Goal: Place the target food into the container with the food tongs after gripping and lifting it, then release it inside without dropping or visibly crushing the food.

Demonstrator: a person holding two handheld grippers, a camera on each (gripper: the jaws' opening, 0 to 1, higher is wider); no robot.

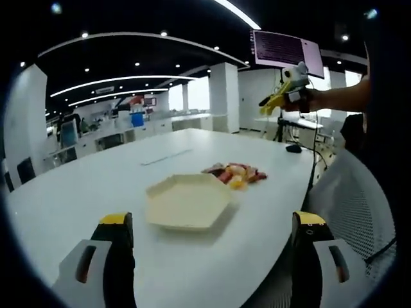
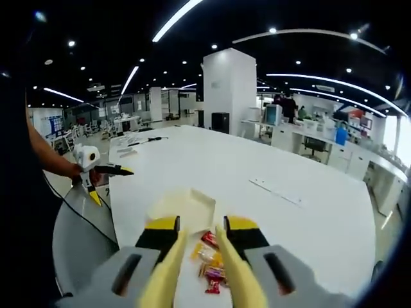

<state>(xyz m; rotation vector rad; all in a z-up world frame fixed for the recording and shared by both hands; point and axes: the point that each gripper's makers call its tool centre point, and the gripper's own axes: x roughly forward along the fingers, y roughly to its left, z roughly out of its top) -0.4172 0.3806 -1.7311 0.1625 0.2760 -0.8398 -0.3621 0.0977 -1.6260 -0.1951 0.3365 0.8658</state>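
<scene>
A cream hexagonal container lies on the white table, with a small pile of red and yellow food pieces just beyond it. My left gripper hangs open above the near table edge, holding nothing. A hand holds my right gripper high at the right, with yellow food tongs sticking out of it. In the right gripper view, my right gripper is shut on the food tongs, whose arms are apart. The food shows between them, the container lies beyond, and the left gripper is at the left.
A grey mesh chair stands at the table's right edge, also seen as a grey chair. A black mouse-like object and a thin strip lie farther out on the table. Desks and pillars fill the room behind.
</scene>
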